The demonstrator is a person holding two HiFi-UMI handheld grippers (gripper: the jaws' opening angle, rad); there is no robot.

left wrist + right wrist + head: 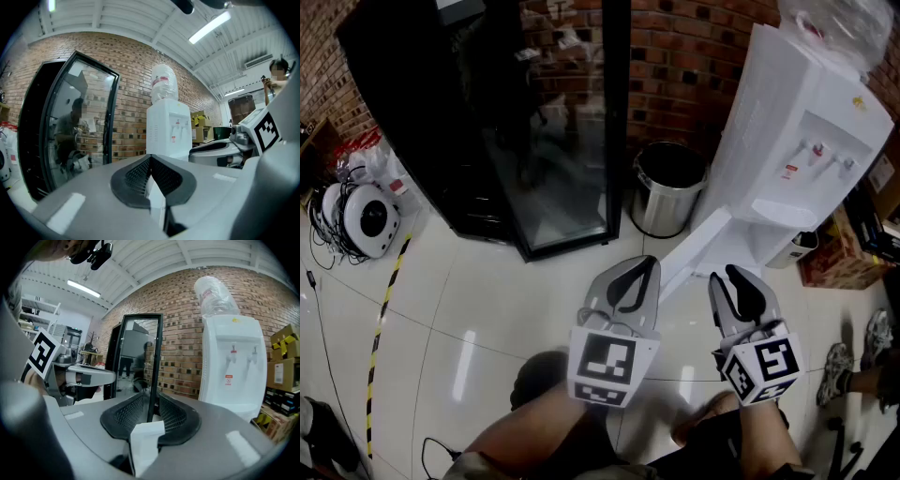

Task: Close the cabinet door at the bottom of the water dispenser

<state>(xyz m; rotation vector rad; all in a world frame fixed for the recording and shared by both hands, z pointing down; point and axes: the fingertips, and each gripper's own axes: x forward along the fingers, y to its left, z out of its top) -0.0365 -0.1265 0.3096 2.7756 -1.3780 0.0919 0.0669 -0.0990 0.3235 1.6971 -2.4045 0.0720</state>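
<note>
water dispenser (806,141) stands against the brick wall (675,66), at the upper right of the head view, front facing me. its cabinet door (698,248) at the bottom is open: a flat white panel swung out from the base, long axis running diagonally from the dispenser toward me, free edge pointing at the gap between my two grippers. my left gripper (649,265) has its jaws together at the tips, nothing clamped; the tips sit just beside the door's free edge, contact cannot be told. my right gripper (722,274) is on the other side of that edge, jaws slightly apart, and its own view shows only the room through the gap. both point roughly level at the dispenser. surface: glossy white tiled floor (487,309) with light glare and a yellow-black tape line (382,319) at the left. room: ribbed white ceiling with strip lights (210,26). counts: one dispenser, one inverted bottle (213,296) on top, two taps (233,354) in the right gripper view; one open cabinet door; one steel bin (667,187) between dispenser and cooler; one black glass-door cooler (534,122); two grippers, each with one marker cube (605,366); several cardboard boxes (283,366) right of the dispenser, number not clear.
</note>
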